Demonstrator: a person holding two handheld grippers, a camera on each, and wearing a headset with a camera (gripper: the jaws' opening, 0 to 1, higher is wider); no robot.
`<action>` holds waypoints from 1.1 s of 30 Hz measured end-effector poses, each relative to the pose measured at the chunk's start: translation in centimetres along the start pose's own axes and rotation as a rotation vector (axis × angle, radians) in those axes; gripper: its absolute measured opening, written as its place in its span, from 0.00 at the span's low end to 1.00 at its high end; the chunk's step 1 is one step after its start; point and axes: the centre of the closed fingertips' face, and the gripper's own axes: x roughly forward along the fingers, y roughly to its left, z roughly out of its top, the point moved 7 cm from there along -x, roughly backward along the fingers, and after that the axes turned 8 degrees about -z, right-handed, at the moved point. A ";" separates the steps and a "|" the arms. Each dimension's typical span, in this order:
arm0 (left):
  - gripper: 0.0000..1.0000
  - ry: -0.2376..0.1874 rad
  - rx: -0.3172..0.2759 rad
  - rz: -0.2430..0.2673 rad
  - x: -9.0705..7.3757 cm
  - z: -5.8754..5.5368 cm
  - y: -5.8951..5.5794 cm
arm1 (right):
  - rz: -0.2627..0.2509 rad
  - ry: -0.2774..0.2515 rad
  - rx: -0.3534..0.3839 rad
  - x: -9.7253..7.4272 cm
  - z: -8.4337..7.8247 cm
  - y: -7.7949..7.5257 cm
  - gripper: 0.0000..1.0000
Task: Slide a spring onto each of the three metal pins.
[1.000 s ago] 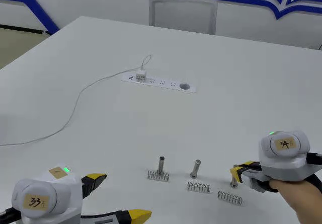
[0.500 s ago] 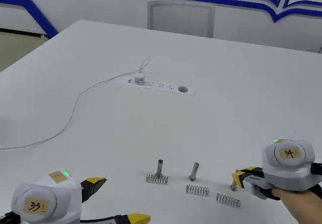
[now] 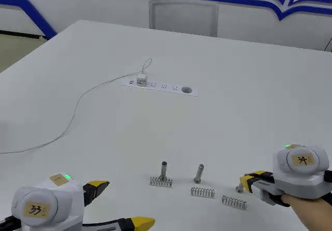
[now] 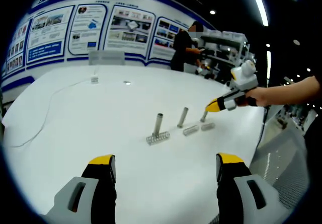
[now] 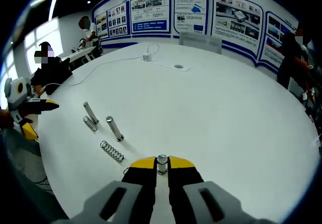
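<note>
Three metal pins stand in a row near the table's front edge: the left pin (image 3: 164, 168), the middle pin (image 3: 199, 173) and the right pin (image 3: 239, 188). A spring lies by each: left spring (image 3: 161, 181), middle spring (image 3: 203, 192), right spring (image 3: 234, 202). My right gripper (image 3: 248, 181) is shut on the right pin (image 5: 162, 161), whose head shows between the yellow tips. My left gripper (image 3: 120, 204) stands open at the lower left, well short of the left pin (image 4: 158, 124), with nothing between its jaws.
A white power strip (image 3: 161, 86) with a plugged charger lies mid-table, and its cable (image 3: 78, 106) trails to the left edge. A grey chair (image 3: 182, 15) stands behind the table's far side. People stand in the background (image 4: 183, 45).
The head camera has shifted a little. Both grippers, the pins and the springs keep their places.
</note>
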 end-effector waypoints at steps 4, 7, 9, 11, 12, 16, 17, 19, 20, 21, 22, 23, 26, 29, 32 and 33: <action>0.84 -0.004 0.010 0.001 0.0 0.1 -0.1 | 0.001 0.000 -0.003 0.0 0.0 0.0 0.09; 0.84 -0.015 0.013 -0.001 0.0 0.3 -0.1 | 0.003 0.001 -0.004 0.0 0.0 0.0 0.09; 0.84 -0.023 0.013 -0.002 -0.1 0.4 -0.2 | 0.005 0.002 -0.006 -0.1 0.0 0.0 0.09; 0.84 -0.030 0.014 0.001 -0.1 0.5 -0.1 | 0.007 0.004 -0.008 -0.1 -0.1 0.0 0.09; 0.84 -0.032 0.015 0.003 -0.1 0.5 -0.1 | 0.008 0.005 -0.009 -0.1 -0.1 0.0 0.09; 0.85 -0.059 0.028 0.005 -0.1 0.8 -0.1 | 0.010 0.001 -0.003 -0.2 -0.2 -0.1 0.10; 0.85 -0.063 0.030 0.005 -0.1 0.9 -0.1 | 0.011 -0.002 -0.002 -0.2 -0.2 -0.1 0.10; 0.86 -0.073 0.033 0.005 -0.1 1.0 -0.1 | 0.013 -0.003 0.001 -0.3 -0.3 -0.1 0.10; 0.86 -0.074 0.035 0.006 -0.1 1.0 -0.1 | 0.014 -0.002 0.002 -0.3 -0.3 -0.1 0.10; 0.86 -0.077 0.038 0.008 -0.2 1.1 -0.1 | 0.014 0.000 0.002 -0.3 -0.4 -0.1 0.11; 0.87 -0.081 0.037 0.008 -0.2 1.1 -0.1 | 0.013 -0.001 0.002 -0.4 -0.4 -0.1 0.11; 0.87 -0.089 0.038 0.007 -0.2 1.2 -0.1 | 0.013 -0.002 0.003 -0.4 -0.4 -0.2 0.11; 0.87 -0.099 0.041 0.008 -0.2 1.4 -0.1 | 0.014 -0.003 0.005 -0.5 -0.5 -0.1 0.11; 0.86 -0.108 0.042 0.005 -0.2 1.4 -0.1 | 0.014 -0.012 0.011 -0.8 -0.4 -0.2 0.13; 0.86 -0.114 0.048 0.000 -0.2 1.6 -0.2 | 0.023 -0.037 0.022 -1.4 -0.3 -0.3 0.15; 0.86 -0.121 0.052 -0.005 -0.2 1.6 -0.3 | 0.028 -0.042 0.017 -1.7 -0.5 -0.4 0.16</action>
